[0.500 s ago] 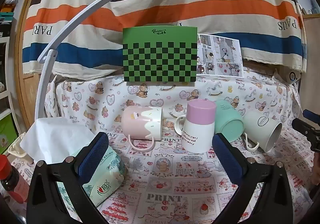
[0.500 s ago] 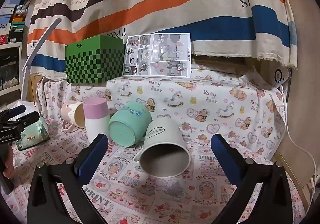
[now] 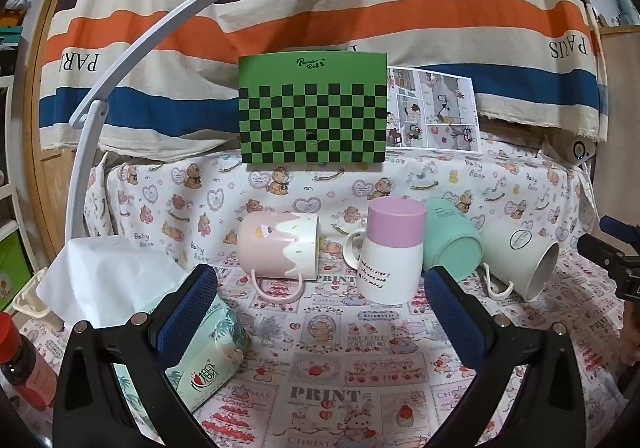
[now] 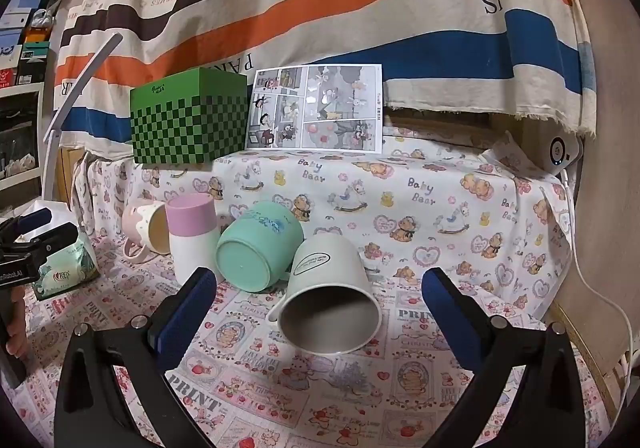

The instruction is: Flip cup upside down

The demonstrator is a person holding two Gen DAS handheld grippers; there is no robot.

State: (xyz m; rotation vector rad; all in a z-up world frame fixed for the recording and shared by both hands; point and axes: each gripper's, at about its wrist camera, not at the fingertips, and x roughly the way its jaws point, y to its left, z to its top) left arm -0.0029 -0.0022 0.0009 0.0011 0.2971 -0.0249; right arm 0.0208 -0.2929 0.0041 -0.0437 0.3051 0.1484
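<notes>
Nothing moved: white cup [image 4: 329, 298] (rim forward) lies unobstructed.

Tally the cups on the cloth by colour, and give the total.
Pink cup, lying on its side: 1
Pink-and-white cup, already upside down: 1
Mint cup, on its side: 1
White cup, on its side: 1
Total: 4
</notes>
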